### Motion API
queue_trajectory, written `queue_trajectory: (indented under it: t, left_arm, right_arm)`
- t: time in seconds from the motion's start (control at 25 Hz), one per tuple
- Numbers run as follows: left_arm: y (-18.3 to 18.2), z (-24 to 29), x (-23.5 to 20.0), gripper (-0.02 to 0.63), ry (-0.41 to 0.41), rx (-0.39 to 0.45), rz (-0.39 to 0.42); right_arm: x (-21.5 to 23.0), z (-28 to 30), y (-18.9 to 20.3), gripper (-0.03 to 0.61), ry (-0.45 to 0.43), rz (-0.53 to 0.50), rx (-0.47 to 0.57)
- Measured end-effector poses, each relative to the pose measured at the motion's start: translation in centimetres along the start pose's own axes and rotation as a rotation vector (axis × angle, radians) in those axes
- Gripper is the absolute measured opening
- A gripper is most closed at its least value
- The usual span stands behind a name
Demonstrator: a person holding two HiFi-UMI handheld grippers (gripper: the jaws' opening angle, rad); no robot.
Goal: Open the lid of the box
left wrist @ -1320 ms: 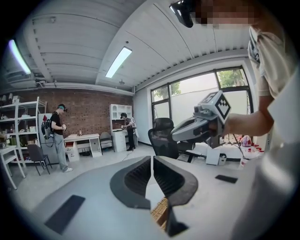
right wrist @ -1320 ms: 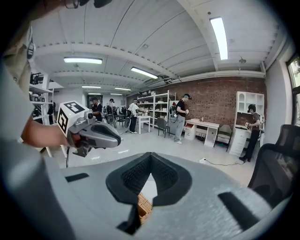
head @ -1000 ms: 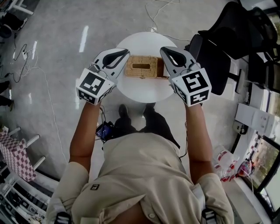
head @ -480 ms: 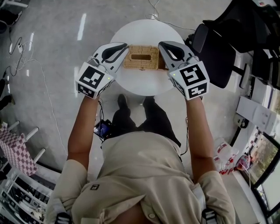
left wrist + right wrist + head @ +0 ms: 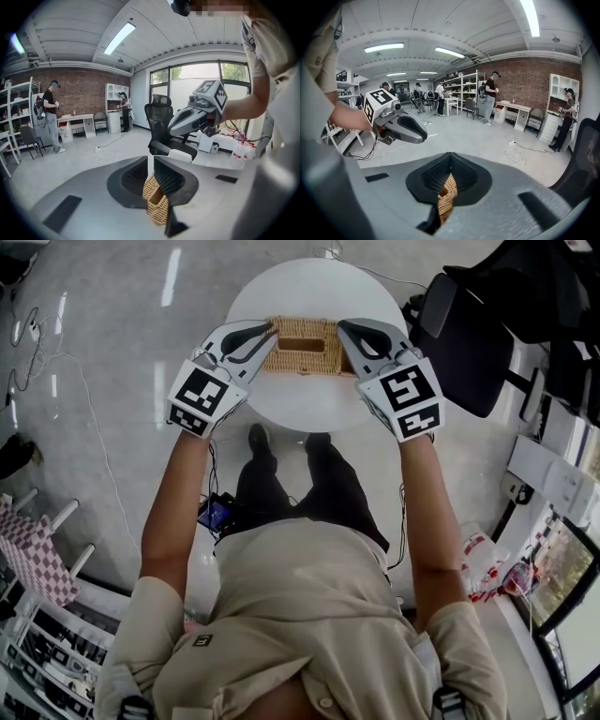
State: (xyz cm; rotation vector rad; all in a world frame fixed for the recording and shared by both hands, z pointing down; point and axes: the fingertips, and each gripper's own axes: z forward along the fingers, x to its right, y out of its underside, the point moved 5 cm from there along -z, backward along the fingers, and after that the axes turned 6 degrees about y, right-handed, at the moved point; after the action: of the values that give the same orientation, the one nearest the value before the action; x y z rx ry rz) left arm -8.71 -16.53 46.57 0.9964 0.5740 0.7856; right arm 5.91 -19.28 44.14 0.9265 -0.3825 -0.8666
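Note:
A woven wicker box [image 5: 302, 345] with a slot in its lid lies on a round white table [image 5: 319, 401]. My left gripper [image 5: 266, 331] is shut, its tip at the box's left end. My right gripper [image 5: 346, 328] is shut too, its tip at the box's right end. In the left gripper view the jaws [image 5: 151, 164] meet in a line with the wicker box [image 5: 157, 206] showing just beyond and below them, and the right gripper [image 5: 172, 131] hangs opposite. The right gripper view shows its jaws [image 5: 450, 165] together over the box [image 5: 446, 197], facing the left gripper [image 5: 421, 136]. Nothing is held.
A black office chair [image 5: 469, 334] stands right of the table. Cables [image 5: 42, 352] trail over the grey floor at the left. The person's feet [image 5: 281, 442] are at the table's near edge. Several people, desks and shelves [image 5: 497, 101] fill the room beyond.
The table and box have slid up in the head view, and both gripper tips have come a little nearer to the box's ends. Both stay shut.

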Motion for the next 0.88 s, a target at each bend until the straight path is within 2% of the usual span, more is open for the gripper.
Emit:
queue_trajectory:
  t: [0.6,0.88]
  left_arm:
    - [6.6,2.9,1.5,0.018,0.053,-0.097,0.066]
    - [9.2,4.2,2.2,0.021,0.076,-0.147,0.106]
  right_arm:
    - [-1.8,3.3,6.4,-0.005,-0.079,-0.059,-0.103]
    - [-3.1,4.8,9.3,0.049,-0.128,-0.135,-0.165]
